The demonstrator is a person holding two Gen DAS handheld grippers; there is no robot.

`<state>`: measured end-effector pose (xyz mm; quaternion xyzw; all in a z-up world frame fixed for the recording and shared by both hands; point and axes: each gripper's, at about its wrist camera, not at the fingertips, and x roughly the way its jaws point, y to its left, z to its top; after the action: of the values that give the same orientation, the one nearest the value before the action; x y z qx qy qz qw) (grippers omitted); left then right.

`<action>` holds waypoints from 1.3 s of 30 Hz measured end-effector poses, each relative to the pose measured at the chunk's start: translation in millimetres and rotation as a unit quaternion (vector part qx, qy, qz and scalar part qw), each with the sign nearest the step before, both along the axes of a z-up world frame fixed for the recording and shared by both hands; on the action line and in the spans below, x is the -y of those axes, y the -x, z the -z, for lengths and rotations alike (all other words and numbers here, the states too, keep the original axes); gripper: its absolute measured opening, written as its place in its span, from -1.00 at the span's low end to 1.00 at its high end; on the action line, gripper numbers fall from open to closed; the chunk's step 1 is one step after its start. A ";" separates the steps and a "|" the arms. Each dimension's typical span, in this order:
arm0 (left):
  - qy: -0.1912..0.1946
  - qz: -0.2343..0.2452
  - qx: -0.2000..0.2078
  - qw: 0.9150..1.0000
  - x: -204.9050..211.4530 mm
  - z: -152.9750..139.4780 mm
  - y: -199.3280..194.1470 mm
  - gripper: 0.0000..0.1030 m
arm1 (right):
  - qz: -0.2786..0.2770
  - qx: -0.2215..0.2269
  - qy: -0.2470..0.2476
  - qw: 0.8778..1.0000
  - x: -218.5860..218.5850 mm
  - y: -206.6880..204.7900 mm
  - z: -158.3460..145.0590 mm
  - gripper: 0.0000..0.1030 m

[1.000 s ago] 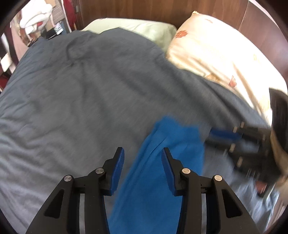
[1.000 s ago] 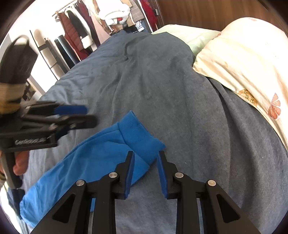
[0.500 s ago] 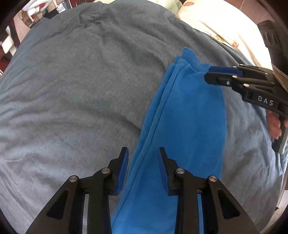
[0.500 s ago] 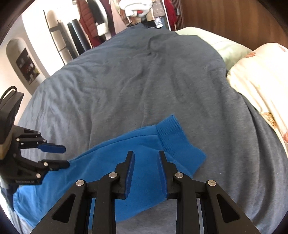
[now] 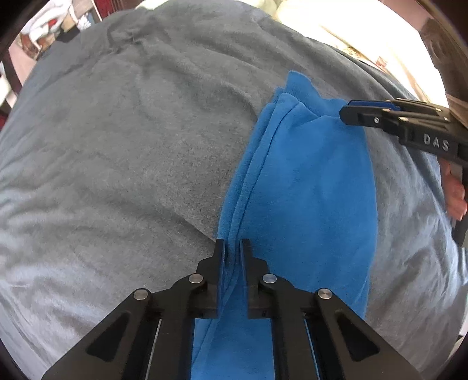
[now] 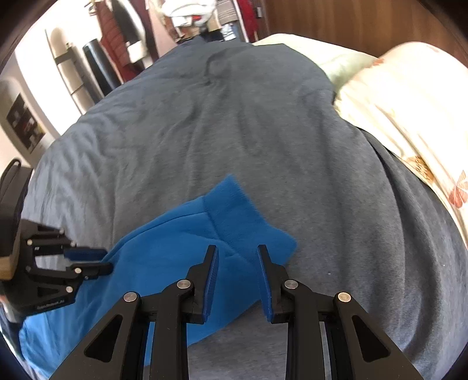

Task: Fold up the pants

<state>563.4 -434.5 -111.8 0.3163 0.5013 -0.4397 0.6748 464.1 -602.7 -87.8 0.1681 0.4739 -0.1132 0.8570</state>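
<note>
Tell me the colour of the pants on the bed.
Solid bright blue pants, no pattern; clearest in the left wrist view, lying on the grey blanket.

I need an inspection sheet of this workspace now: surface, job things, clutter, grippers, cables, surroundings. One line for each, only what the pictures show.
Surface: grey blanket over a bed, lightly wrinkled.
Job's things: blue pants lie flat on the blanket, legs stacked, cuff at the far end.
Clutter: two pillows, one floral, one pale green, at the blanket's edge.
Grippers: left gripper nearly shut, pinching the pants' edge fold; right gripper open above the cuff end.
Cables: a dark loop at the left gripper's body, possibly a cable.
Surroundings: hanging clothes on a rack, wooden wall.
</note>
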 end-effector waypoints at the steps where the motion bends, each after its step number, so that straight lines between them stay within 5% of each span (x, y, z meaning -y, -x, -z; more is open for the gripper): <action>1: 0.005 -0.001 0.011 1.000 -0.4 -3.7 2.3 -0.81 | 0.003 0.001 -0.003 1.000 1.9 0.5 0.6 -0.47; 8: 0.032 -0.047 0.058 0.997 -9.7 -21.1 -19.2 -0.95 | 0.011 0.003 0.004 1.000 2.4 -2.1 2.6 -0.47; 10: 0.037 -0.067 0.030 0.997 -8.2 -20.6 -33.5 -0.95 | 0.017 0.003 0.001 1.000 3.0 -5.6 5.1 -0.47; 13: 0.056 -0.042 -0.001 0.998 5.7 -29.0 -33.6 -0.90 | 0.019 -0.001 0.001 1.000 1.6 -11.0 7.3 -0.47; 17: 0.073 0.014 0.012 0.997 32.9 -38.0 -13.1 -0.59 | 0.024 0.016 -0.012 1.000 3.5 -8.1 2.3 -0.47; 27: 0.053 0.027 -0.012 0.998 82.0 -7.8 -11.0 -0.60 | 0.045 0.024 -0.023 0.998 20.5 10.7 3.2 -0.47; 29: 0.043 0.035 -0.001 0.998 86.9 -3.3 -7.7 -0.88 | 0.047 0.022 -0.024 0.998 23.4 13.4 5.3 -0.47; 34: 0.064 0.024 0.033 0.997 83.8 -14.4 -7.1 -0.88 | 0.053 0.022 -0.029 0.998 30.2 20.5 8.6 -0.47; 39: 0.043 0.016 0.016 0.999 89.4 1.6 -14.8 -0.87 | 0.058 0.023 -0.032 0.998 32.1 18.1 13.3 -0.47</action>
<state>578.2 -523.9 -113.4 0.3022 0.4660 -0.4661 0.6887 446.0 -634.8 -101.2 0.2254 0.4472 -0.1433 0.8536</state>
